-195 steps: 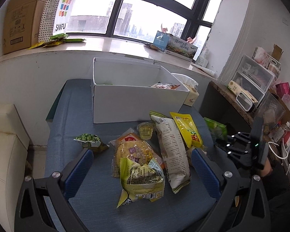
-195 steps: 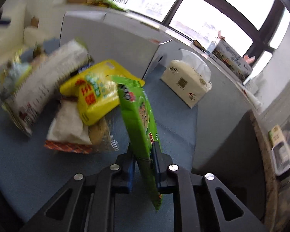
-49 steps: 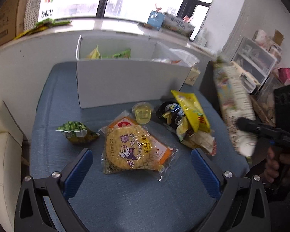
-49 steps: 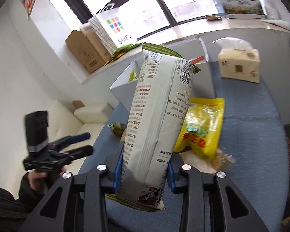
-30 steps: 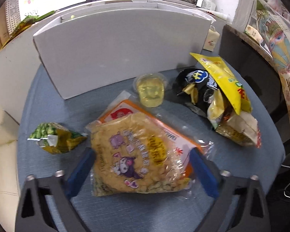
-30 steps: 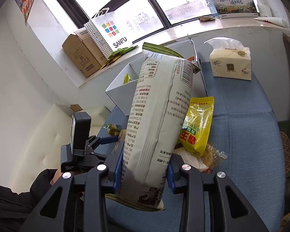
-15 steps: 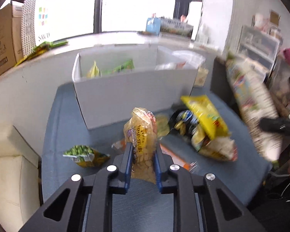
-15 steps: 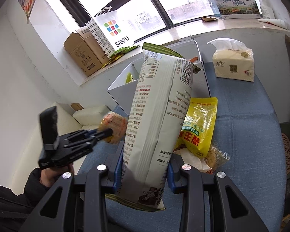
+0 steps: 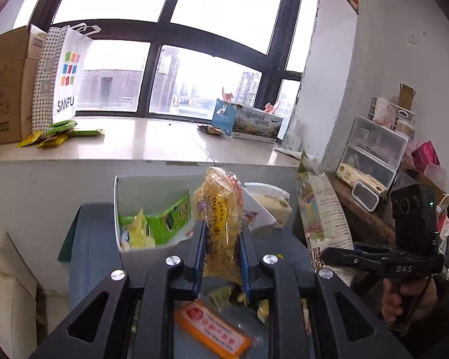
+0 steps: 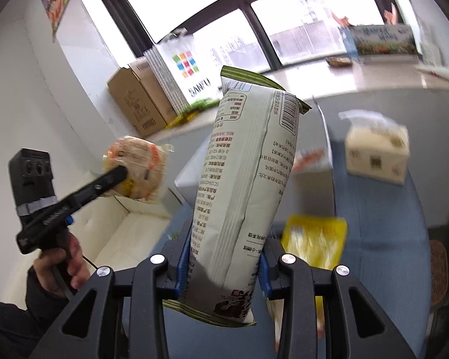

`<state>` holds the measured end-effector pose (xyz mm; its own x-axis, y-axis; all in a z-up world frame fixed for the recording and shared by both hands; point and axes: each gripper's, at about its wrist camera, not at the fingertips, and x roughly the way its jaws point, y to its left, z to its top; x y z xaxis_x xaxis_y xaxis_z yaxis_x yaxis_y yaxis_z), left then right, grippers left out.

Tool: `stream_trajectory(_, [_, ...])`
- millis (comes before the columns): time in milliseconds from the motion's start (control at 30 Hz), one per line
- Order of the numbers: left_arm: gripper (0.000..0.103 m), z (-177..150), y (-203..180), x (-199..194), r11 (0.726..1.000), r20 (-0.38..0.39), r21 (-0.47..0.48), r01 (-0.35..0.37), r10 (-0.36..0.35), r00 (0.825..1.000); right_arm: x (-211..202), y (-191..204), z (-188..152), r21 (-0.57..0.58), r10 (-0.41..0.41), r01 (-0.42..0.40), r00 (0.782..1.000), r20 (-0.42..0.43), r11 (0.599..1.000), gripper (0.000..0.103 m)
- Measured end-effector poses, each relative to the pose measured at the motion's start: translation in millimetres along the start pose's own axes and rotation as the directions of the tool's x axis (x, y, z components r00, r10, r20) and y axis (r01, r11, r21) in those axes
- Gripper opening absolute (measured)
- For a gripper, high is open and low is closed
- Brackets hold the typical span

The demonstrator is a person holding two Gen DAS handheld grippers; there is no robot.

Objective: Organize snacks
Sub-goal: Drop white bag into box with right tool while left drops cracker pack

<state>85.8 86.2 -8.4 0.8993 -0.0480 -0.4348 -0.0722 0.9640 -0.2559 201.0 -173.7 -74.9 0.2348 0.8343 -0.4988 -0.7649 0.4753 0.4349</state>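
Observation:
My left gripper [image 9: 220, 254] is shut on a clear yellow cracker bag [image 9: 220, 218], held upright in the air before the white box [image 9: 140, 251]. The right wrist view shows that cracker bag [image 10: 136, 169] pinched at the tip of the left gripper [image 10: 119, 175], high at the left. My right gripper [image 10: 224, 257] is shut on a tall pale snack bag [image 10: 245, 185], standing upright between its blue pads. That tall bag [image 9: 321, 215] and the right gripper [image 9: 338, 255] appear at the right of the left wrist view. Green and yellow packets [image 9: 155, 224] lie inside the box.
An orange packet [image 9: 212, 329] and a yellow bag [image 10: 314, 242] lie on the blue surface [image 10: 383, 254] below. A tissue pack [image 10: 377, 152] sits beyond the box at right. The windowsill carries a cardboard box [image 9: 6, 86], a paper bag [image 9: 63, 80] and loose packets. A white sofa [image 10: 128, 230] stands at left.
My left gripper closed on the cracker bag lying on the surface and lifted it high, up to box level. The right gripper rose a little with the tall bag.

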Motion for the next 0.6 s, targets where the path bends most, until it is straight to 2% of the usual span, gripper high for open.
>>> stream_trajectory(133, [0.022,30.7,20.1,32.0,0.998,0.003,-0.055,0.003,-0.003,1.000,22.6,7.5,41.5,-0.051,-0.021,0.021,1.000,-0.005,0.998,0.040])
stream_trajectory(233, [0.021,49.4,36.7,63.0,0.995,-0.019,-0.095,-0.004,0.002,1.000,45.9,5.1,76.2,-0.048,-0.041,0.041,0.999,-0.011,0.998,0.040])
stream_trajectory(300, [0.022,56.4,43.8,83.2,0.995,-0.037,-0.083,-0.052,0.049,0.998,66.4,-0.1,98.4,-0.029,-0.078,0.078,0.997,-0.019,0.997,0.040])
stream_trajectory(367, [0.022,57.7,51.2,104.4,0.993,-0.066,-0.093,-0.067,0.061,0.996,91.4,-6.4,116.6,-0.006,-0.127,0.126,0.991,-0.051,0.992,0.040])
stream_trajectory(467, [0.028,57.9,62.8,126.1,0.989,-0.081,-0.095,-0.111,0.103,0.991,125.6,-15.2,130.5,-0.003,-0.165,0.166,0.982,-0.094,0.986,0.040])
stream_trajectory(500, [0.039,56.3,66.0,133.2,0.987,-0.092,-0.091,-0.134,0.125,0.988,136.7,-20.1,133.1,-0.005,-0.179,0.179,0.977,-0.113,0.984,0.041])
stream_trajectory(533, [0.070,54.2,71.6,142.7,0.981,-0.121,-0.093,-0.168,0.156,0.980,147.0,-23.9,134.5,0.007,-0.201,0.204,0.970,-0.136,0.979,0.057])
stream_trajectory(567, [0.088,51.6,77.5,150.3,0.978,-0.154,-0.103,-0.181,0.165,0.974,155.1,-29.8,134.8,0.032,-0.220,0.227,0.963,-0.153,0.973,0.073])
stream_trajectory(600, [0.103,48.6,83.7,153.1,0.975,-0.164,-0.122,-0.186,0.165,0.972,159.7,-33.7,134.4,0.056,-0.222,0.233,0.963,-0.155,0.971,0.103])
